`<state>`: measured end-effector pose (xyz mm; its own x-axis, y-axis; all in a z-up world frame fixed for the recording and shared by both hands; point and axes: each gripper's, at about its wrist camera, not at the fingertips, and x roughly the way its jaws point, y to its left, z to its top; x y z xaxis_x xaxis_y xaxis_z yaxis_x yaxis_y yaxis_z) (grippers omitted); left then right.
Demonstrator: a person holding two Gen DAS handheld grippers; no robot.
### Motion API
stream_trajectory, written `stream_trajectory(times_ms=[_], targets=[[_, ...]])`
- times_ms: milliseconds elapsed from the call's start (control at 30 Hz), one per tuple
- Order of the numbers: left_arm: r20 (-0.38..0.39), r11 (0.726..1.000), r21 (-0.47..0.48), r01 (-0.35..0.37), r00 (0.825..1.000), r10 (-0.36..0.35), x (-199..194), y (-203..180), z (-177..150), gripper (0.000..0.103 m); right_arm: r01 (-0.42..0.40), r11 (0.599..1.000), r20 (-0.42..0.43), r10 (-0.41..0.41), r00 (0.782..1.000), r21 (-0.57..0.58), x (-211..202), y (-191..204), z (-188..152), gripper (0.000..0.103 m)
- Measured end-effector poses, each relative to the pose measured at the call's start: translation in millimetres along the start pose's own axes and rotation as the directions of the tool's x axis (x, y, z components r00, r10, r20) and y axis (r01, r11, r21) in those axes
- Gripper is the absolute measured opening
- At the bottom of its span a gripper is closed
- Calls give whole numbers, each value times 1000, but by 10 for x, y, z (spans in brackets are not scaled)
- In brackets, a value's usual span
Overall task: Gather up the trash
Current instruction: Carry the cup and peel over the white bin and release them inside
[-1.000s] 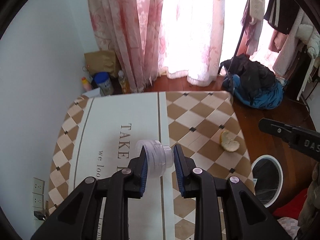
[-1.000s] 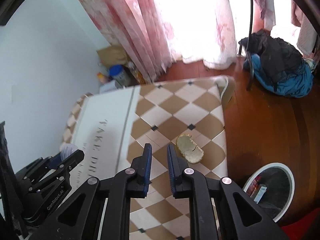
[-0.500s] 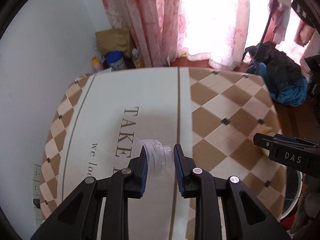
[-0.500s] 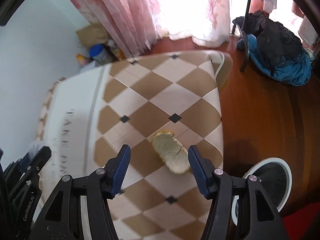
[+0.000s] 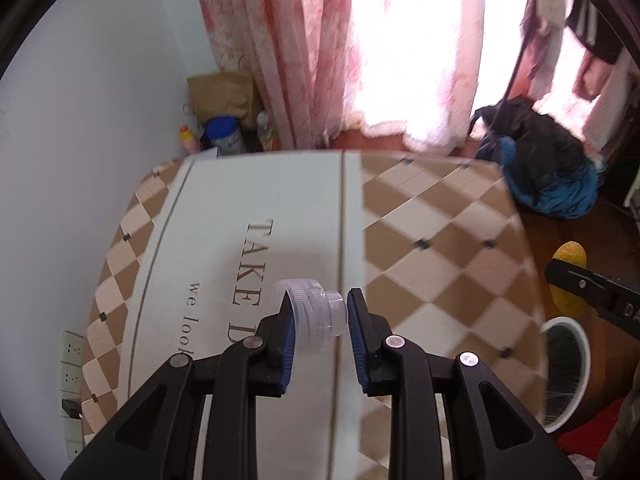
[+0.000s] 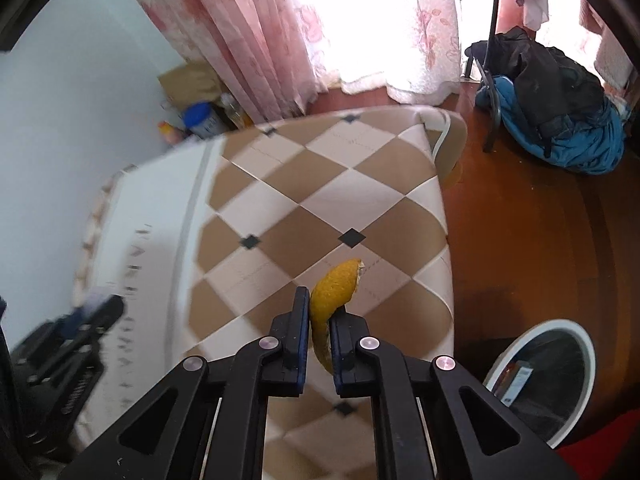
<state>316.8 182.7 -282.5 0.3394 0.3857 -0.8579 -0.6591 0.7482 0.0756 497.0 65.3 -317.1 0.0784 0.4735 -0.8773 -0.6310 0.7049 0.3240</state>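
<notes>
Centrally, the left gripper (image 5: 318, 320) clamps a clear plastic bottle neck with cap (image 5: 310, 314); the right gripper (image 6: 320, 328) pinches a curled yellow-orange citrus peel (image 6: 333, 294), lower centre.

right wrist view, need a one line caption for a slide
Right gripper clamps a strip of orange peel above the checkered table, white-rimmed trash bin on the floor beside.

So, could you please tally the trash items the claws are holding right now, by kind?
Clear plastic bottle top, in the left claw: 1
Orange peel, in the right claw: 1
Total: 2
</notes>
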Motion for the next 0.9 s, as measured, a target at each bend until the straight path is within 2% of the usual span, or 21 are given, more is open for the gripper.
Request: stream_trajectory(times_ms=[200,300,400,500,633,733,800,833,900], targets=[[98,992,48,118,988,-122,-881,-416,-18,21,-70,997,118,65,991,40,-1002,-158,-265,10],[125,978,98,187,972,-198,-1266,-756,-67,21,-79,994,166,66,984,72,-1453,-376,-450,10],[118,952,156,262,952,-282,-1533,-1194,-163,21,-78,990,196,53,979,119,-1839,-697,-669,10],[76,925,195,326,935,-346,-1609,-1638,-272,21,-51,983,193,16,981,175,-2139,-1099,-884,10],[-36,884,217,414,908,-417,-1414,-2262,-410,21,-28,964,166,-17,986,264,-2269,-1658,-1171,10],[-156,849,211,484,874,-460,-1085,-2707,-474,21,-1,945,122,-41,992,326,-2188,-2102,-1384,10],[-222,837,196,511,854,-470,-877,-2914,-531,21,6,931,89,-41,995,364,-2091,-2395,-1523,10],[-273,821,192,537,833,-481,-709,-3060,-560,21,9,923,74,-41,996,385,-2030,-2518,-1574,10],[-334,809,178,560,808,-486,-495,-3233,-593,21,6,905,40,-26,999,425,-1890,-2779,-1691,10]])
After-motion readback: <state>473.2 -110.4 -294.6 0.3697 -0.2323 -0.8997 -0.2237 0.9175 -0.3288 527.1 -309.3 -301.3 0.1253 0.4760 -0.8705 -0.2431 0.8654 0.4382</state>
